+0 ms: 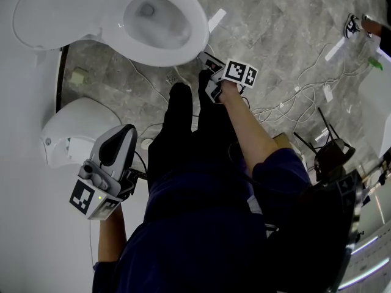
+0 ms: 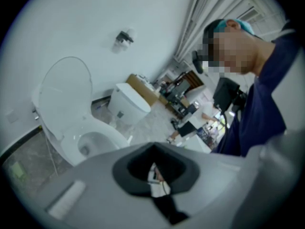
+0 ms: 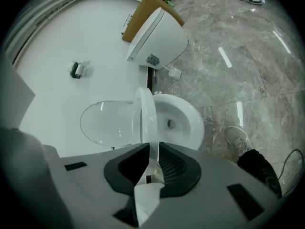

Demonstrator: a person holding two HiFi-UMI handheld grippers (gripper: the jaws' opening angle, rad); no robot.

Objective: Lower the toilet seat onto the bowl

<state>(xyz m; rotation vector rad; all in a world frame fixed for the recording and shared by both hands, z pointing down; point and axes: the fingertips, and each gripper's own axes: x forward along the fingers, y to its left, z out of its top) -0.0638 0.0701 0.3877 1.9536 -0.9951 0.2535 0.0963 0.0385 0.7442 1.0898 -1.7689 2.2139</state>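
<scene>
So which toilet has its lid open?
The toilet in front of the right gripper: its lid is up, so the bowl shows. The other toilet, beside the brown box, is shut.

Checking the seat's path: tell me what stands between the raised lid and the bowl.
The toilet seat, seen edge-on in the right gripper view, its edge clamped in the right hand-held gripper.

A second white toilet (image 1: 73, 130), lid closed, stands by the wall (image 1: 24, 176) to my left on the grey marble floor (image 1: 287, 35). White cables (image 1: 282, 110) trail across that floor near a black chair (image 1: 333, 154). A paper holder (image 3: 76, 70) hangs on the wall, and a cardboard box (image 3: 150, 4) sits behind the second toilet.
</scene>
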